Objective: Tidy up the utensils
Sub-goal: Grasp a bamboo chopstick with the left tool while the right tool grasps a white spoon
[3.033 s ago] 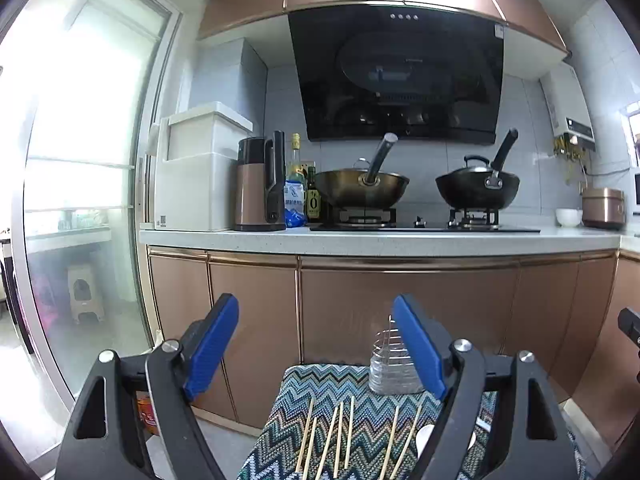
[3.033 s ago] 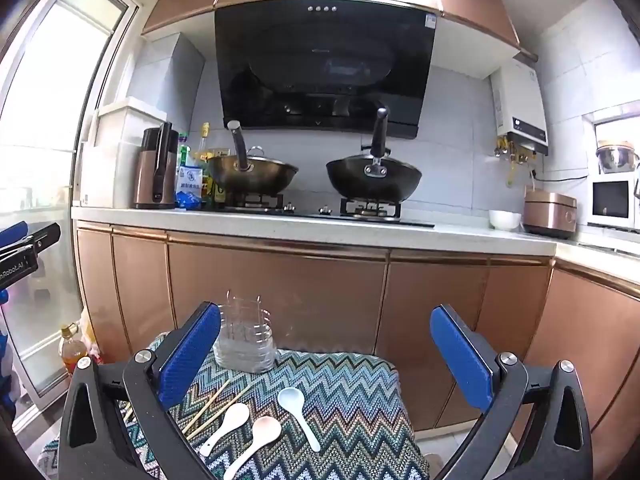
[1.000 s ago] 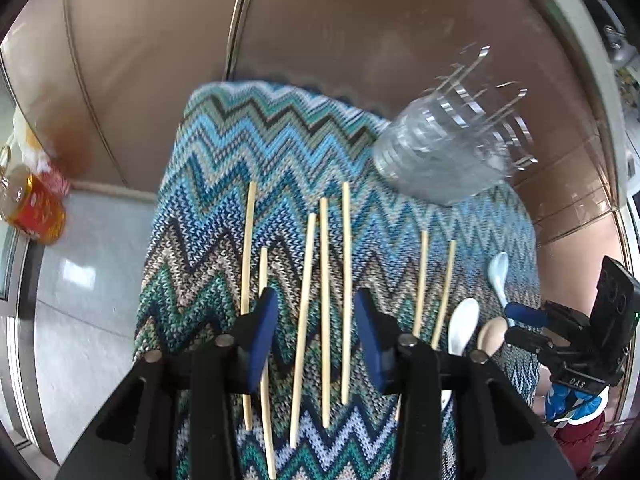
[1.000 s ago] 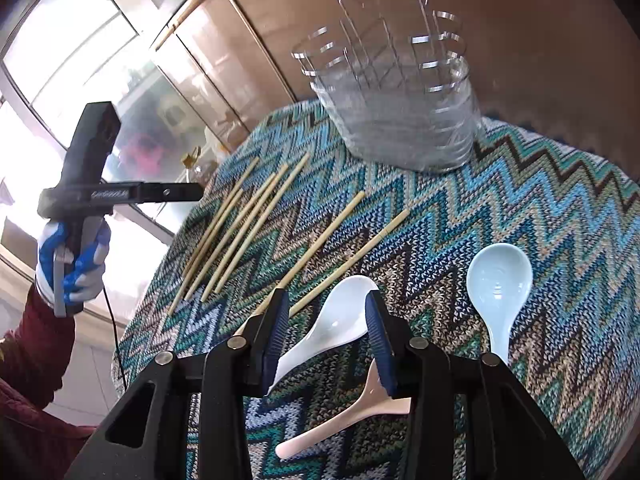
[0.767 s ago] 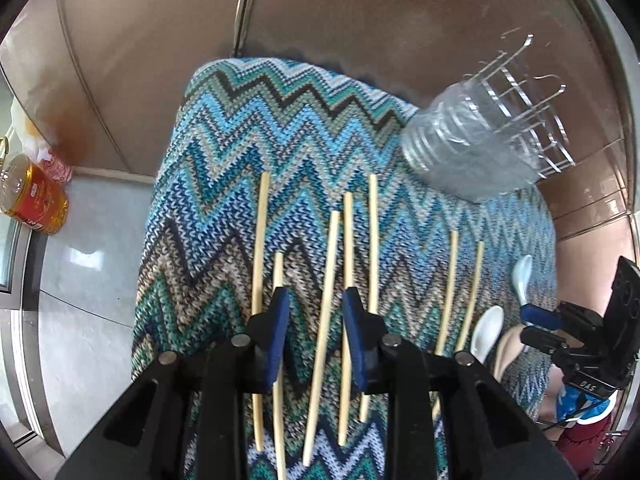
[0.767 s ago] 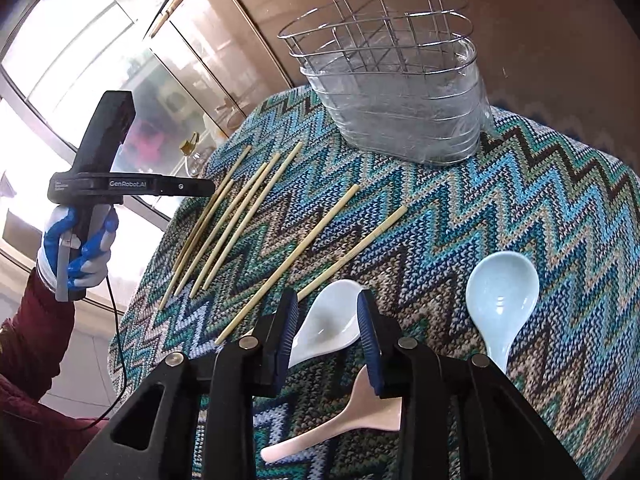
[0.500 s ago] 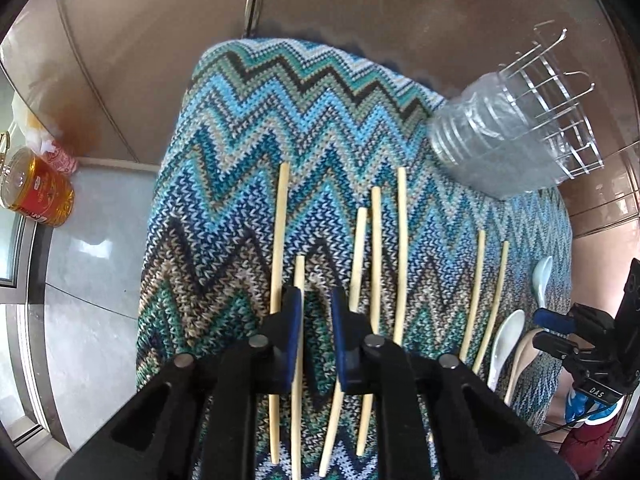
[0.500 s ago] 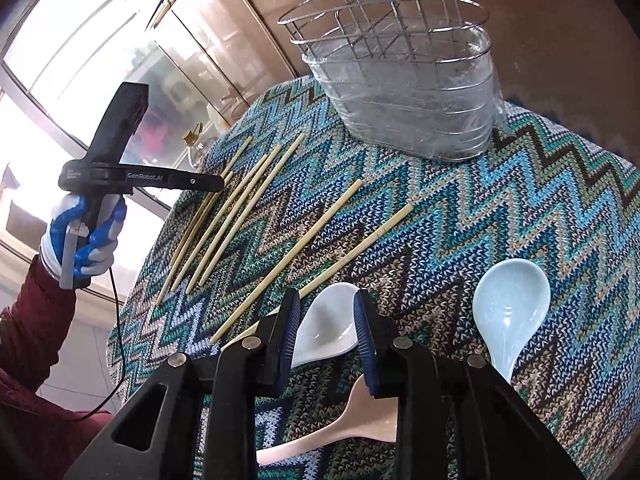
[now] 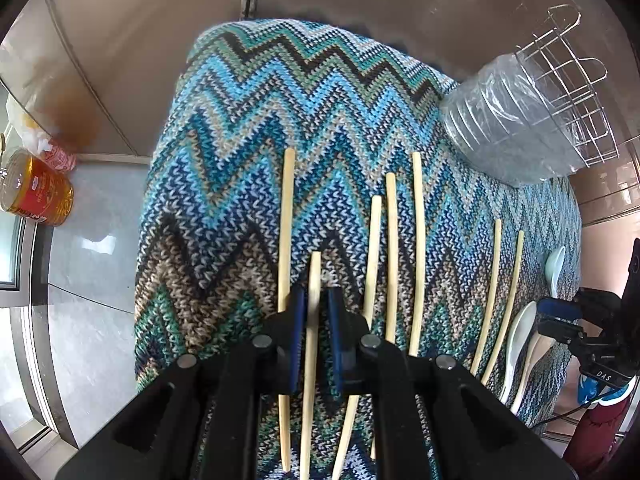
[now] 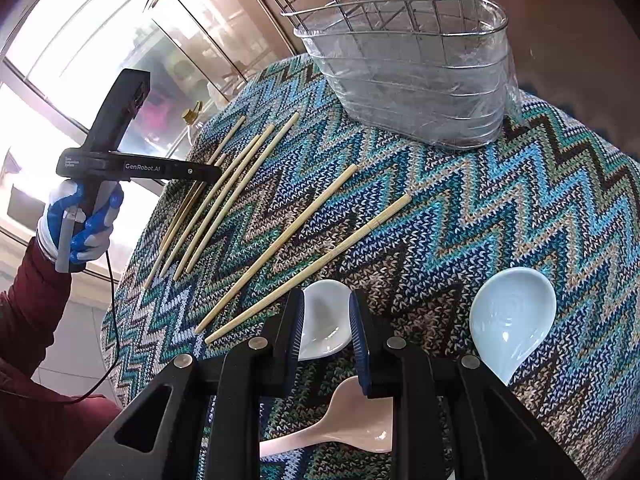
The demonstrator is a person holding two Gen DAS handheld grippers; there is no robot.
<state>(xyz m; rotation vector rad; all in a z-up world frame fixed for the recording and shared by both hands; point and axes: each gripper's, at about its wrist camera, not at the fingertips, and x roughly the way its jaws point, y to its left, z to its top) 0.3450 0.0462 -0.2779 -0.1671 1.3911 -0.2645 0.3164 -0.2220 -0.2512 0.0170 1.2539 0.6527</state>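
Left wrist view: left gripper (image 9: 314, 312) low over zigzag cloth (image 9: 248, 128), blue pads narrowed around short chopstick (image 9: 313, 280) — slim gaps each side, so not yet clenched; six more chopsticks lie beside it, roughly parallel; wire utensil basket (image 9: 520, 120) at cloth's far right corner. Right wrist view: right gripper (image 10: 326, 324) straddles white spoon (image 10: 326, 320), pads near bowl's edges — contact cannot be told; pale blue spoon (image 10: 512, 320) to right; pink spoon (image 10: 344, 428) beneath the jaws.

7 chopsticks (image 9: 416, 240) on zigzag cloth (image 9: 256, 120). 3 spoons (image 10: 512, 320): 1 pale blue, 2 white. 1 wire rack (image 10: 408, 60). 1 oil bottle (image 9: 36, 192) on floor. 2 grippers (image 9: 314, 332).
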